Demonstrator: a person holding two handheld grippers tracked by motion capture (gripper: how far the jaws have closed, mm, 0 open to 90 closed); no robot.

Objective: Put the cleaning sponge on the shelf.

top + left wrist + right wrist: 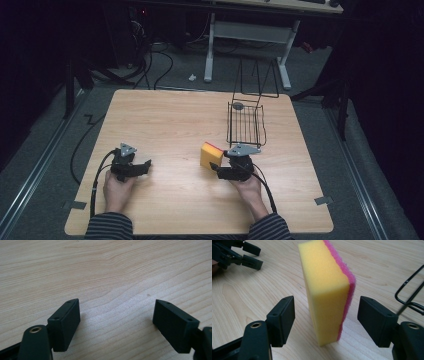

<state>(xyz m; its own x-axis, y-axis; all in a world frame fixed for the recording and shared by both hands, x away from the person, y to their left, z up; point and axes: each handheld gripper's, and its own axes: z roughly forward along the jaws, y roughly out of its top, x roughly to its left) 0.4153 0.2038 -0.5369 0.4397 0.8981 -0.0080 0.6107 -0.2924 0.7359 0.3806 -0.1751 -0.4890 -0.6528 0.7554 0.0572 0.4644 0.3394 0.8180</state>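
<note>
Right gripper (325, 315): jaws spread wide, one on each side of sponge (325, 287), gap on both sides, no contact seen. Sponge yellow with pink scouring layer, stands upright on edge on worktop (170, 120), in high view just right of frame centre, close to near end of black wire basket (246, 124).

Left gripper (116, 317): jaws wide apart, nothing between, bare wood under. In high view it sits lower left of worktop, held low by left hand (117, 190), well apart from sponge.
</note>
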